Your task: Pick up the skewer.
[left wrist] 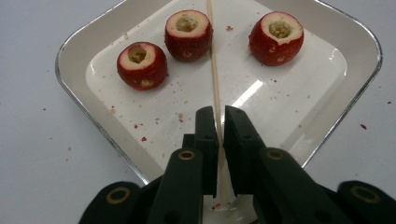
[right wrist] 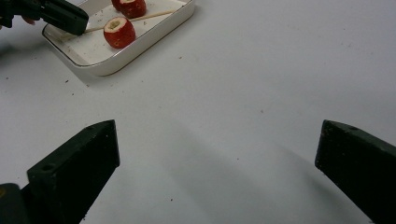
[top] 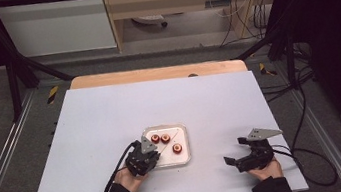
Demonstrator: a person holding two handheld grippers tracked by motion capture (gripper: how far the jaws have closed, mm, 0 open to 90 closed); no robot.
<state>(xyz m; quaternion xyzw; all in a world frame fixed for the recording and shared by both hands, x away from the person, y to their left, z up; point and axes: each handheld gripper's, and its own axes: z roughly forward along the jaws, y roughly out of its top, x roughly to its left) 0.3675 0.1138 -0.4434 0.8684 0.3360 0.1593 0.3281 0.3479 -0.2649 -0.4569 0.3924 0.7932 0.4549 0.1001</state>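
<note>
A white, rounded-square tray (top: 184,147) (left wrist: 72,70) (right wrist: 140,46) lies on the table and holds three red cored fruits. In the left gripper view they sit at the left (left wrist: 141,65), middle (left wrist: 188,35) and right (left wrist: 276,37). A thin wooden skewer (left wrist: 215,70) (right wrist: 140,17) lies across the tray between them. My left gripper (top: 147,152) (left wrist: 220,116) is over the tray's near left corner, shut on the skewer's near end. My right gripper (top: 235,150) (right wrist: 217,154) hovers over bare table to the right of the tray, jaws wide open and holding nothing.
The tray sits on a white tabletop (top: 111,119) with small red crumbs scattered around it. A wooden strip (top: 155,73) runs along the table's far edge. Black frame posts and cables stand around the table.
</note>
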